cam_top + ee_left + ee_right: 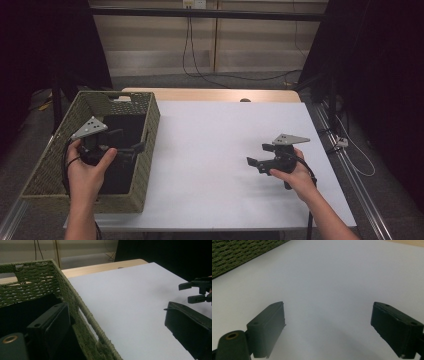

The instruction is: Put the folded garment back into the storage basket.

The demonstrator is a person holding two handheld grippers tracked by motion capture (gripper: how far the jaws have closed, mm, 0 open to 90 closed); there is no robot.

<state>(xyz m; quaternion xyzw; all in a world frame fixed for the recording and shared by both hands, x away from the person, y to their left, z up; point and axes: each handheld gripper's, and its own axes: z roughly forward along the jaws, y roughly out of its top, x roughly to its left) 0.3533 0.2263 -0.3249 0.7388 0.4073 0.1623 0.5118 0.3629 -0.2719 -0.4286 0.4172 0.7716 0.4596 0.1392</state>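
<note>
We find a green woven basket (pixel 55 155) standing at the left edge of a white table (pixel 215 165), its near corner slightly overhanging the front of the table. In the high view the left gripper (pixel 131 145) is held over the basket's dark interior, close to the right-hand wall, with the person's left hand (pixel 85 172) wrapped around its body and the grey three-cornered plate uppermost. In the left gripper view we see that its jaws stand wide apart and straddle the basket's right wall (pixel 75 307): one jaw sits inside the basket, the other outside over the white surface, and we see nothing clamped between them. We cannot tell whether either jaw touches the wicker. What the basket holds is too dark to make out. The right gripper (pixel 256 163) is held by the right hand (pixel 295 175) over the right half of the table, well apart from the basket, its jaws pointing left toward it. In the right gripper view its jaws are spread wide over bare white surface with nothing between them, and a corner of the basket (pixel 239 255) shows at the upper left. The right gripper also appears at the far right of the left gripper view (pixel 197 292), jaws parted.
</note>
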